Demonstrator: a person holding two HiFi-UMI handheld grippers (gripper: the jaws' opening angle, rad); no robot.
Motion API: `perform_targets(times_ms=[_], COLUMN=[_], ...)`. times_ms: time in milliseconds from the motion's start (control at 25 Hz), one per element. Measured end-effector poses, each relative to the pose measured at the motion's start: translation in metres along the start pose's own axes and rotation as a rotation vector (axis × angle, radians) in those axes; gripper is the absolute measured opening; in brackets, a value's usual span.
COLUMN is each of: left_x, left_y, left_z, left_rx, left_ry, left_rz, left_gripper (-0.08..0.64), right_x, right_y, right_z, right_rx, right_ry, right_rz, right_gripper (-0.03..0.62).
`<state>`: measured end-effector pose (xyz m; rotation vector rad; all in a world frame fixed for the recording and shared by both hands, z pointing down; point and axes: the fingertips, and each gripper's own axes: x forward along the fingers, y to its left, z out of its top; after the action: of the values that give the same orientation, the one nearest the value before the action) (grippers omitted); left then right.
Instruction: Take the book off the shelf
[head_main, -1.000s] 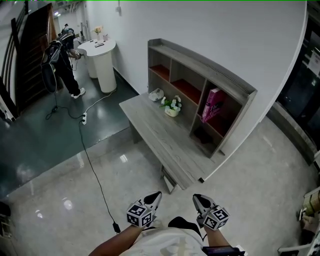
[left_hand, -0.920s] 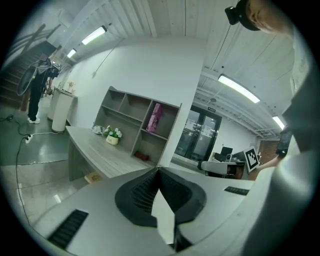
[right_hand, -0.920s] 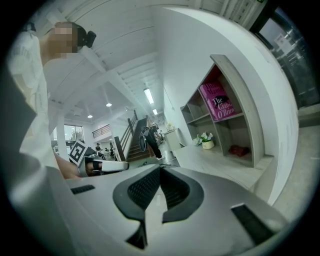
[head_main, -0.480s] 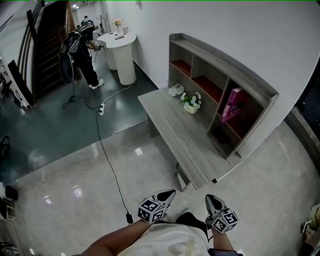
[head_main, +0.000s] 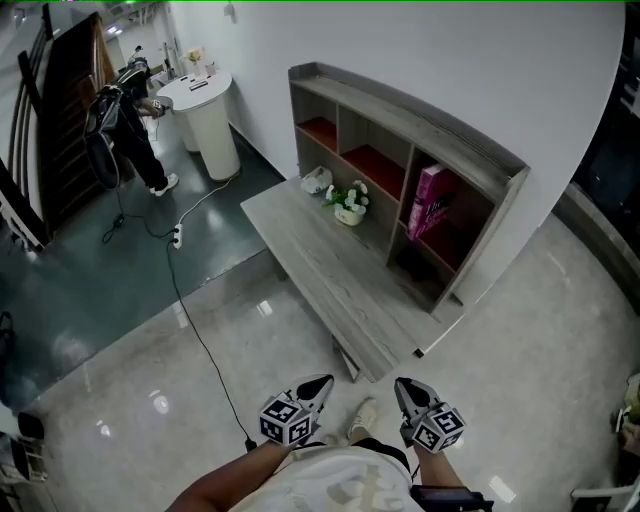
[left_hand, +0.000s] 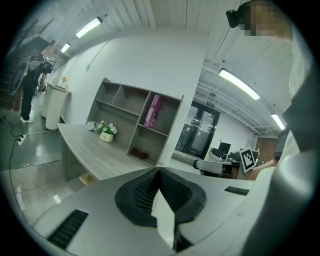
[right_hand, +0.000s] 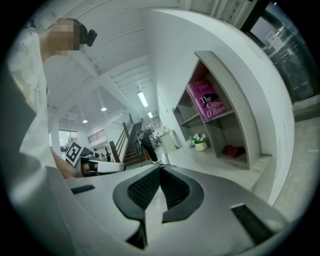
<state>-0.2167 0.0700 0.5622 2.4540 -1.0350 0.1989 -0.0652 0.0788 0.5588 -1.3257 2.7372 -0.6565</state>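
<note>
A grey wooden desk (head_main: 330, 270) carries a small pot of white flowers (head_main: 349, 203) and, just beside it, a pale object (head_main: 316, 181). Farther off, a person in dark clothes (head_main: 125, 125) stands at a round white stand (head_main: 207, 125). A black cable (head_main: 200, 345) crosses the glossy floor.

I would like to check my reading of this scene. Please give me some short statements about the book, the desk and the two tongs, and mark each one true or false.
1. The pink book stands in an upper compartment of the shelf. True.
2. The left tongs grip the book. False: they are shut with nothing between them, and they are held near the person's body, apart from the shelf.
3. A small pot of flowers sits on the desk in front of the shelf. True.
4. The right tongs are wide open. False: their jaws are together and hold nothing.
</note>
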Motion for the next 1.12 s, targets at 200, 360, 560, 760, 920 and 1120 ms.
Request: perform_targets(times_ms=[200, 360, 560, 760, 920, 1120], left_x=[0.042, 0.073, 0.105, 0.131, 0.151, 0.174], left_y=[0.002, 0.006, 0.012, 0.023, 0.029, 0.032], left_z=[0.018, 0.028, 0.040, 0.052, 0.060, 0.076], left_rx=[0.011, 0.012, 0.010, 0.015, 0.018, 0.027], left_ry=[0.001, 0.012, 0.024, 0.027, 0.030, 0.016], left_rz=[-0.027, -0.048, -0.063, -0.063, -0.056, -0.041], left_gripper=[0.002, 0.002, 0.002, 0.002, 0.002, 0.002], right_x=[0.012, 0.020, 0.035, 0.056, 0.070, 0.085], right_y=[-0.031, -0.058, -0.086, -0.109, -0.128, -0.150], right_z=[0.012, 0.019, 0.031, 0.042, 0.053, 0.072], right_rx=[0.001, 0.014, 0.021, 0.019, 0.017, -0.005], right_ry=[-0.004, -0.006, -0.005, -0.003, -0.007, -0.014], right_rz=[-0.015, -0.036, -0.044, -0.031, -0.017, 0.010], right_gripper=[0.005, 0.005, 0.005, 0.005, 0.005, 0.005])
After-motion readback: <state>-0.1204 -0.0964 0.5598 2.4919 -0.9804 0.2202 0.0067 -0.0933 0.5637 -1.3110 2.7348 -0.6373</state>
